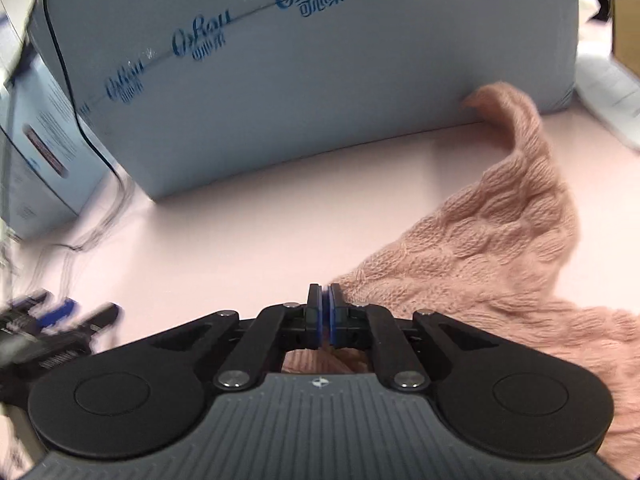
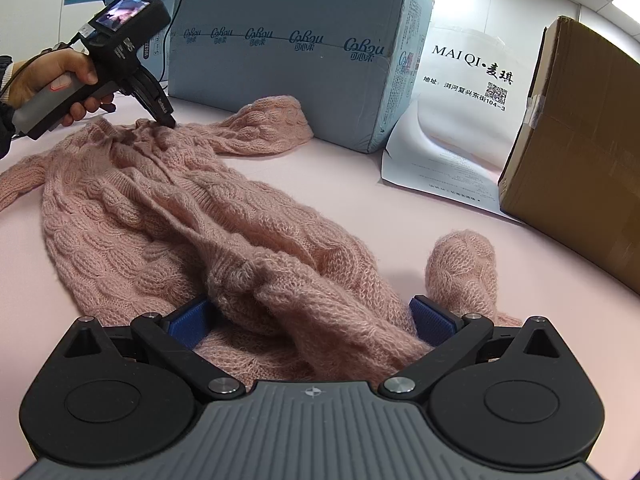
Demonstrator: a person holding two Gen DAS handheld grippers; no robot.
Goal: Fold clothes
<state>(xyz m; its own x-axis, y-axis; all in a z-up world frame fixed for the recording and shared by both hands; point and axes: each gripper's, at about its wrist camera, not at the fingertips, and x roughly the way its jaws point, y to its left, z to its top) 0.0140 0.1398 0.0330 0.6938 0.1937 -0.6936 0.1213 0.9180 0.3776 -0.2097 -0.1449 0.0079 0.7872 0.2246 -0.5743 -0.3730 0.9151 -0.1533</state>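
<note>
A pink cable-knit sweater [image 2: 168, 216] lies crumpled on the pink table [image 2: 328, 184], one sleeve [image 2: 272, 124] reaching toward the blue carton. In the right wrist view a hand [image 2: 52, 76] holds my left gripper [image 2: 170, 122], whose tip is dug into puckered fabric near the collar. In the left wrist view that left gripper [image 1: 325, 312] has its blue pads together, with sweater [image 1: 500, 232] at its right finger and beneath it. My right gripper [image 2: 312, 318] stands open; a thick bunch of the hem lies between its blue pads [image 2: 434, 320], and a cuff [image 2: 464, 268] sits just beyond.
A large blue-grey carton [image 2: 288, 40] stands behind the sweater and fills the left wrist view as a carton [image 1: 320, 80]. A white printed bag [image 2: 460, 100] and a brown cardboard box [image 2: 580, 140] stand at the right. Cables [image 1: 80, 240] and a smaller blue box [image 1: 40, 160] sit at the left.
</note>
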